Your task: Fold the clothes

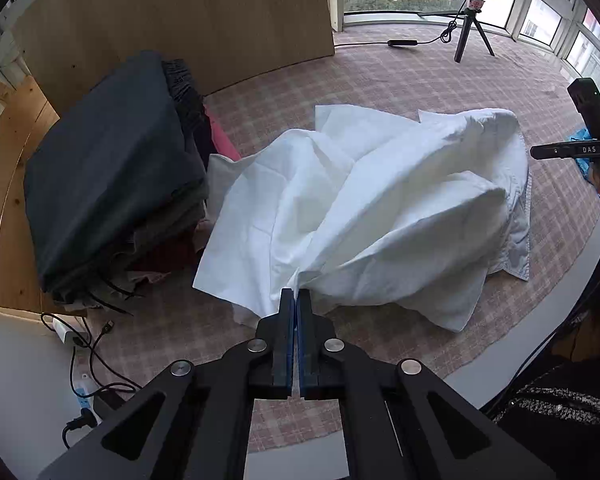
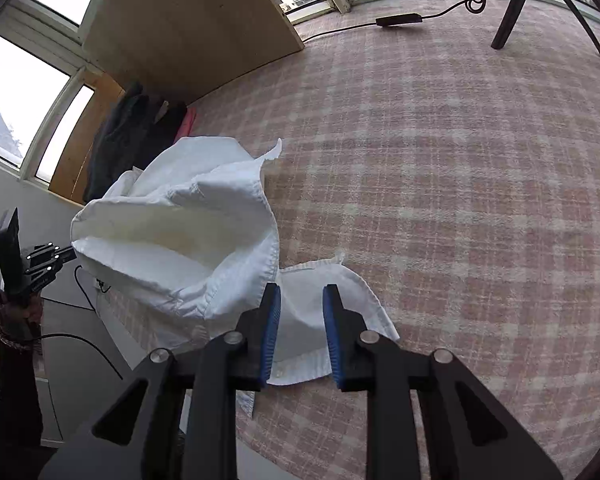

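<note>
Left wrist view shows the left gripper (image 1: 296, 300) clamped on a fold of the white garment (image 1: 364, 208) heaped on the checked tablecloth (image 1: 440, 80), folded dark clothes (image 1: 112, 184) at nine o'clock, while the right gripper (image 2: 300, 300) stands parted over its hem.

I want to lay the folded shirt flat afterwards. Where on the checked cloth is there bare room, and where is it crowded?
The widest bare patch of the checked cloth lies between the white shirt and the tripod by the window. A smaller strip runs behind the shirt toward the wooden board. It is crowded on the other side, where the stack of dark folded clothes touches the shirt.
</note>
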`<state>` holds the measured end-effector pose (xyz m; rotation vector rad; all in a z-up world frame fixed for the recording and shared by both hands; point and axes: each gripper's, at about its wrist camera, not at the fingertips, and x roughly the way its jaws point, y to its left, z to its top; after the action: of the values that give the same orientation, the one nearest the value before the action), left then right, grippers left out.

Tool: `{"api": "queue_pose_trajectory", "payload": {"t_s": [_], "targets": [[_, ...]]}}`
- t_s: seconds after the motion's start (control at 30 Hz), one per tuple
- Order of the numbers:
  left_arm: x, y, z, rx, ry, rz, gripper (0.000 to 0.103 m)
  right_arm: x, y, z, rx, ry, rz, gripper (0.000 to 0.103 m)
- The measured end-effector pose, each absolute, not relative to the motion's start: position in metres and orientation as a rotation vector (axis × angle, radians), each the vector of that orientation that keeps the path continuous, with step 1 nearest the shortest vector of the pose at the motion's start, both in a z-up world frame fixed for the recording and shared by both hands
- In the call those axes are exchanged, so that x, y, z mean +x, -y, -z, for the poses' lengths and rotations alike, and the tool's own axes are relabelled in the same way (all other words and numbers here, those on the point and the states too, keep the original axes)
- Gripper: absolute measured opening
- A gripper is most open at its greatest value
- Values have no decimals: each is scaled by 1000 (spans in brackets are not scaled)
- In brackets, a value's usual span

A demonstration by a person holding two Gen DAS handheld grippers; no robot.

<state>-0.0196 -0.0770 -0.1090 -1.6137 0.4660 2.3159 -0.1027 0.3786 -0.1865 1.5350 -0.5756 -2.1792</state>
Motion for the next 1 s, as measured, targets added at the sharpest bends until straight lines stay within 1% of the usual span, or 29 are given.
{"api": "queue_pose_trajectory", "payload": {"t_s": [0.03, 0.07, 0.1, 0.13, 0.17, 0.33, 0.4, 0.47, 0.5, 0.53, 0.57, 0.63, 0.7, 0.77, 0.83, 0.9, 0.93, 1.0], "targets": [[-18, 77, 109, -1618, -466, -2312, 0, -105, -375, 188, 1511, 594, 2163, 27], [-17, 77, 109, -1620, -467, -2308, 0, -106, -372, 186, 1488, 589, 2167, 39], [-18, 75, 107, -1616, -470, -2306, 0, -107, -369, 183, 1464, 585, 2172, 47], [-18, 73, 106, -1611, -474, -2304, 0, -109, -367, 182, 1445, 577, 2178, 59], [-18, 72, 105, -1608, -478, -2301, 0, -112, -363, 181, 1443, 558, 2191, 60], [-23, 68, 105, -1602, -490, -2282, 0, -135, -348, 181, 1539, 470, 2202, 60], [-22, 67, 105, -1598, -491, -2272, 1, -136, -351, 188, 1552, 500, 2186, 60], [-21, 68, 107, -1598, -499, -2269, 1, -134, -353, 194, 1529, 578, 2135, 60], [-21, 69, 108, -1599, -504, -2269, 1, -133, -354, 197, 1516, 616, 2109, 58], [-22, 70, 107, -1599, -508, -2270, 1, -132, -354, 198, 1502, 646, 2093, 33], [-21, 70, 106, -1597, -516, -2274, 1, -131, -353, 192, 1483, 660, 2097, 4], [-21, 69, 100, -1570, -528, -2290, 0, -129, -351, 177, 1433, 680, 2116, 2], [-19, 69, 89, -1527, -511, -2302, 1, -126, -352, 128, 1307, 642, 2195, 2], [-18, 68, 76, -1481, -469, -2314, 0, -123, -356, 66, 1175, 583, 2295, 2], [-16, 61, 67, -1418, -446, -2309, 1, -114, -360, -7, 1018, 484, 2398, 2], [-13, 48, 62, -1356, -439, -2299, 1, -104, -358, -72, 916, 342, 2487, 2], [-11, 41, 60, -1323, -432, -2289, 1, -101, -356, -97, 901, 289, 2527, 2], [-10, 24, 61, -1259, -419, -2264, 1, -96, -354, -128, 885, 183, 2597, 2]]}}
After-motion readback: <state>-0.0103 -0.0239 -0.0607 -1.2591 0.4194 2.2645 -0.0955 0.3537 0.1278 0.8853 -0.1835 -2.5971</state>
